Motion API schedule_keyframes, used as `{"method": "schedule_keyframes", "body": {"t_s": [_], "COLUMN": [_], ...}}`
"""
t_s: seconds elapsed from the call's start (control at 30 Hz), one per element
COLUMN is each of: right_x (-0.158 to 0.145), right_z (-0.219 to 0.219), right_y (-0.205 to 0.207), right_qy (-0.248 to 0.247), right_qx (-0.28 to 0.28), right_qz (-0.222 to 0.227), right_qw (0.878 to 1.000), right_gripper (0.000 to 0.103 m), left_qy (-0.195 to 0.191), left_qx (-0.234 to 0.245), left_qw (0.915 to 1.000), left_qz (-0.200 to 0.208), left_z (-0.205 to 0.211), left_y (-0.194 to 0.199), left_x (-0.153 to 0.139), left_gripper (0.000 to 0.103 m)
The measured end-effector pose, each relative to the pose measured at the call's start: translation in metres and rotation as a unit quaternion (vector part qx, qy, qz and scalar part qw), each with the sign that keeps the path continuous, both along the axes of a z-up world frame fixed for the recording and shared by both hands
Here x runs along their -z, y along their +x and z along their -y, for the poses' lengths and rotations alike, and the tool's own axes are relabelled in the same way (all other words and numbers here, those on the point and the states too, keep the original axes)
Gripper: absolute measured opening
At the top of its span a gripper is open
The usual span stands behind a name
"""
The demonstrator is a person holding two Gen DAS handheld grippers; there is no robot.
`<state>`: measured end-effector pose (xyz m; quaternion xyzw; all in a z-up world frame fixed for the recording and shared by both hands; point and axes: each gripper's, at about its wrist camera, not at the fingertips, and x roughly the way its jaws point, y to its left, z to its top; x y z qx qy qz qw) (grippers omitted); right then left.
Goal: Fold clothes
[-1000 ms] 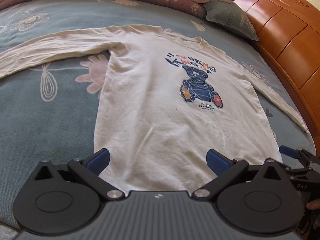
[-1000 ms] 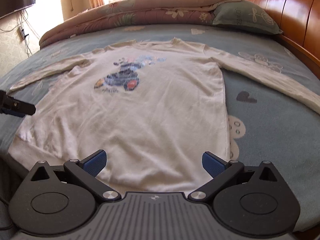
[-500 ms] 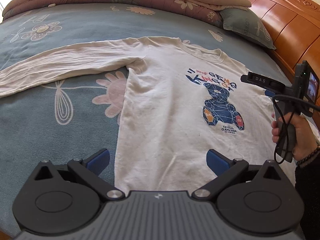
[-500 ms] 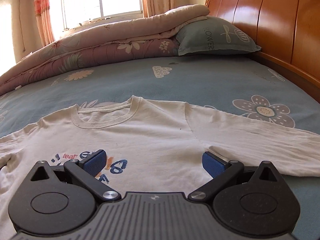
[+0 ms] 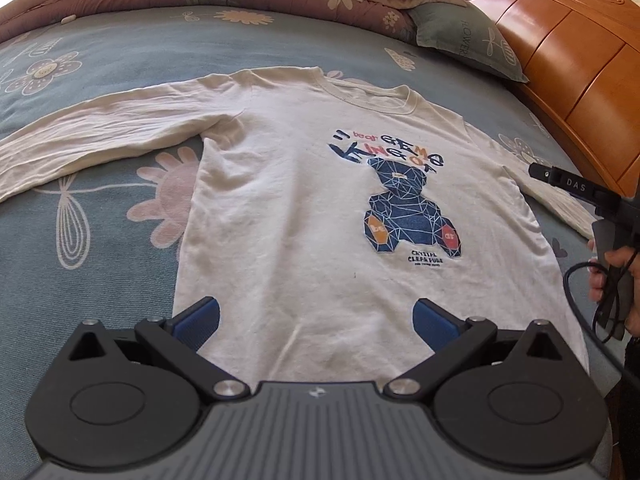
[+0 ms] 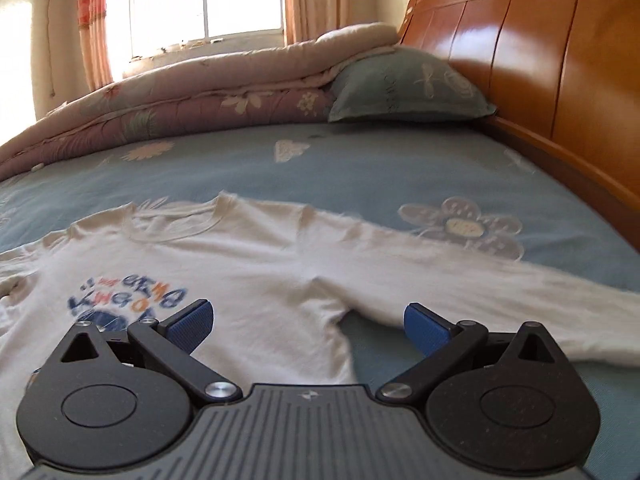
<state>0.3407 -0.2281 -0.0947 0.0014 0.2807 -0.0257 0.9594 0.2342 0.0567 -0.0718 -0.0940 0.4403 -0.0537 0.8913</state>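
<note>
Left wrist view had us hovering over the hem end of the shirt (image 5: 304,208), which lay flat and face up on the bed (image 5: 80,240), neck toward twelve o'clock, hem toward six. Our left gripper (image 5: 316,320) was spread wide, blue pads on either side of the lower body cloth, holding nothing. The shirt's long axis ran straight away from us, six to twelve. One sleeve (image 5: 100,136) stretched out to nine o'clock, full length across the sheet. At three o'clock we saw the right gripper (image 5: 568,182) in a hand (image 5: 616,280), out beyond the shirt's side seam and over the other sleeve.

From the right wrist view, our right gripper (image 6: 306,326) was also wide open and empty, and the picture was a little blurred. The armpit, where body meets sleeve (image 6: 460,280), sat just ahead between the pads. That sleeve ran off toward three o'clock, its cuff out of frame. The collar (image 6: 176,224) lay at eleven o'clock, the pillow (image 6: 404,84) and headboard (image 6: 560,60) further off between twelve and two.

We judged no fold had been made: both sleeves were out flat. The right gripper was the nearer one to its sleeve, and that sleeve lay crosswise to the body, so a first fold would bring it in toward nine o'clock. The left gripper was well apart from its own sleeve's shoulder.
</note>
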Motion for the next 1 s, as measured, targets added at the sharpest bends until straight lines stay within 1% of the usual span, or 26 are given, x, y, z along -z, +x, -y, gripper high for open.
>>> {"method": "schedule_keyframes", "body": {"t_s": [0.03, 0.07, 0.1, 0.17, 0.23, 0.3, 0.37, 0.43, 0.5, 0.57, 0.73, 0.77, 0.83, 0.93, 1.0], "right_x": [0.000, 0.006, 0.013, 0.029, 0.043, 0.049, 0.047, 0.038, 0.023, 0.014, 0.035, 0.039, 0.039, 0.036, 0.037], "right_z": [0.014, 0.034, 0.051, 0.082, 0.107, 0.119, 0.124, 0.127, 0.134, 0.144, 0.187, 0.197, 0.216, 0.247, 0.264], "right_y": [0.007, 0.016, 0.020, 0.024, 0.011, -0.015, -0.029, -0.030, -0.022, -0.006, 0.035, 0.035, 0.024, 0.002, -0.009], "right_qy": [-0.014, -0.019, -0.014, 0.004, 0.040, 0.060, 0.064, 0.075, 0.093, 0.110, 0.177, 0.183, 0.202, 0.193, 0.216], "right_qx": [0.020, 0.045, 0.063, 0.092, 0.114, 0.098, 0.088, 0.083, 0.076, 0.076, 0.094, 0.101, 0.100, 0.162, 0.181], "right_qz": [-0.001, -0.013, -0.024, -0.055, -0.079, -0.053, -0.059, -0.054, -0.026, -0.001, -0.038, -0.038, -0.022, -0.012, -0.005], "right_qw": [1.000, 0.999, 0.998, 0.994, 0.989, 0.992, 0.992, 0.992, 0.992, 0.991, 0.979, 0.977, 0.974, 0.968, 0.960], "right_gripper": [0.103, 0.103, 0.103, 0.103, 0.103, 0.103, 0.103, 0.103, 0.103, 0.103, 0.103, 0.103, 0.103, 0.103, 0.103], "left_qy": [0.001, 0.001, 0.001, 0.004, 0.007, 0.009, 0.012, 0.015, 0.018, 0.020, 0.028, 0.029, 0.032, 0.031, 0.026], "left_qx": [0.000, -0.001, -0.002, -0.002, -0.002, 0.000, 0.005, 0.010, 0.015, 0.020, 0.017, 0.015, 0.010, 0.007, 0.010], "left_qw": [1.0000, 1.0000, 1.0000, 1.0000, 0.9999, 0.9999, 0.9998, 0.9997, 0.9996, 0.9995, 0.9994, 0.9993, 0.9993, 0.9993, 0.9994], "left_qz": [0.002, 0.001, 0.000, -0.005, -0.010, -0.013, -0.015, -0.016, -0.016, -0.015, -0.016, -0.016, -0.018, -0.019, -0.020], "left_z": [0.001, 0.001, 0.000, 0.001, 0.003, 0.006, 0.010, 0.015, 0.019, 0.023, 0.021, 0.020, 0.017, 0.016, 0.018], "left_y": [0.000, 0.000, 0.000, 0.001, 0.004, 0.007, 0.010, 0.013, 0.014, 0.015, 0.014, 0.014, 0.014, 0.016, 0.017], "left_x": [-0.001, -0.001, -0.001, 0.001, 0.004, 0.007, 0.009, 0.010, 0.010, 0.009, 0.007, 0.007, 0.007, 0.010, 0.011], "left_gripper": [0.102, 0.102, 0.102, 0.102, 0.102, 0.102, 0.102, 0.102, 0.102, 0.102, 0.102, 0.102, 0.102, 0.102, 0.102]}}
